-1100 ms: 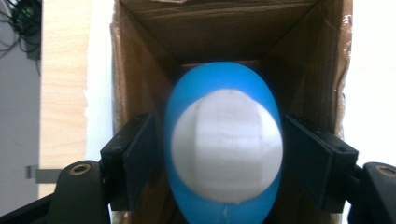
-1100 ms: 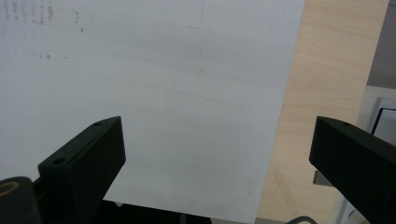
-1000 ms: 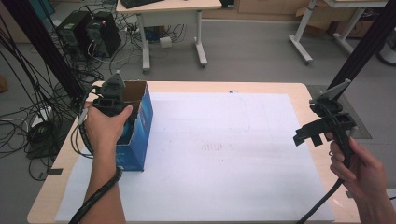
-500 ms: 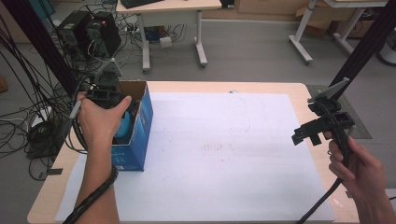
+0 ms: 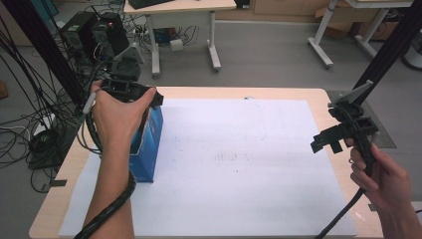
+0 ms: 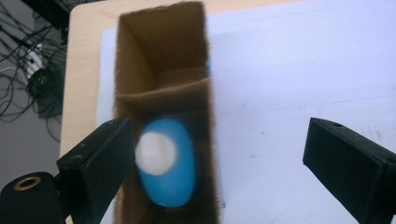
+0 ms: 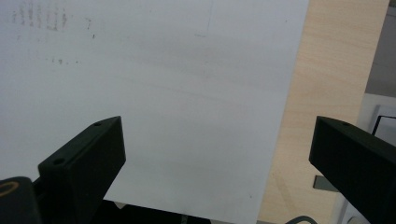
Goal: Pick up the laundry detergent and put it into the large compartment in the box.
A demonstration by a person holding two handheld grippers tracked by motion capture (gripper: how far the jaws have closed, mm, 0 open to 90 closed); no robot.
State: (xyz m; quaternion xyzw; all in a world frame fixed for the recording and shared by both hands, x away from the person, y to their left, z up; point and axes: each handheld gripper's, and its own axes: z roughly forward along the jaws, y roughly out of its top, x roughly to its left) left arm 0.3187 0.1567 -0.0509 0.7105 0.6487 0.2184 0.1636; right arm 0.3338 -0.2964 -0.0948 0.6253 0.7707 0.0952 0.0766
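The blue bottle [image 6: 167, 163] with its white cap stands deep in the open box [image 6: 140, 74] at the table's 9 o'clock, just under the left gripper [image 6: 219, 168] – jaws wide, having just been opening, nothing between them – so a careless lift could clip the box wall and tip it, while the right gripper [image 7: 219, 172], also wide and empty, hangs idle at 3 o'clock.

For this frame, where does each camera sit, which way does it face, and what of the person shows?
High view: above the person's side, looking forward and down at the table; both forearms, left gripper, right gripper.
Left gripper view: looks down between open jaws into the box, blue bottle inside.
Right gripper view: looks down between open jaws at the paper.
Shared: the box and paper also appear from above.
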